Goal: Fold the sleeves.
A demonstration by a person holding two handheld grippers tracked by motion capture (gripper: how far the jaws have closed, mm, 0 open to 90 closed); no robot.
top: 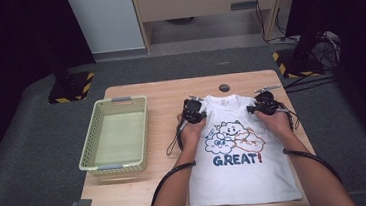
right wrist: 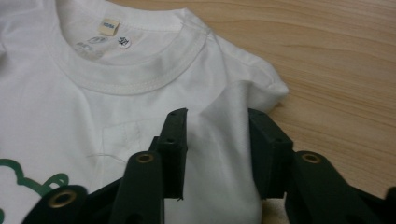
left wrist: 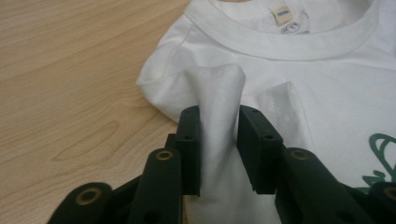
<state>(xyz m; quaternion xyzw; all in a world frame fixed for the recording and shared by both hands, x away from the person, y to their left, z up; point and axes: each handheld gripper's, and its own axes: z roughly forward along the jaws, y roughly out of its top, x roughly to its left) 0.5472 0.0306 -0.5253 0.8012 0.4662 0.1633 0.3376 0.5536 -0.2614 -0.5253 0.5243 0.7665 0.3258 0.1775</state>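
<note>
Currently left gripper (left wrist: 218, 149) pinches a T-shirt (top: 245, 175) shoulder fold, right gripper (right wrist: 217, 154) straddles cloth unclamped, so lifting risks a lopsided slip.

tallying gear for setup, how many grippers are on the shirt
2. The left gripper is at the t-shirt's shoulder nearer the basket; the right gripper is at the opposite shoulder.

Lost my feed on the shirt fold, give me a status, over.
Left gripper shut on pinched T-shirt shoulder fabric. Right gripper astride other shoulder, grip not confirmed. Basket off left, nothing blocking.
</note>
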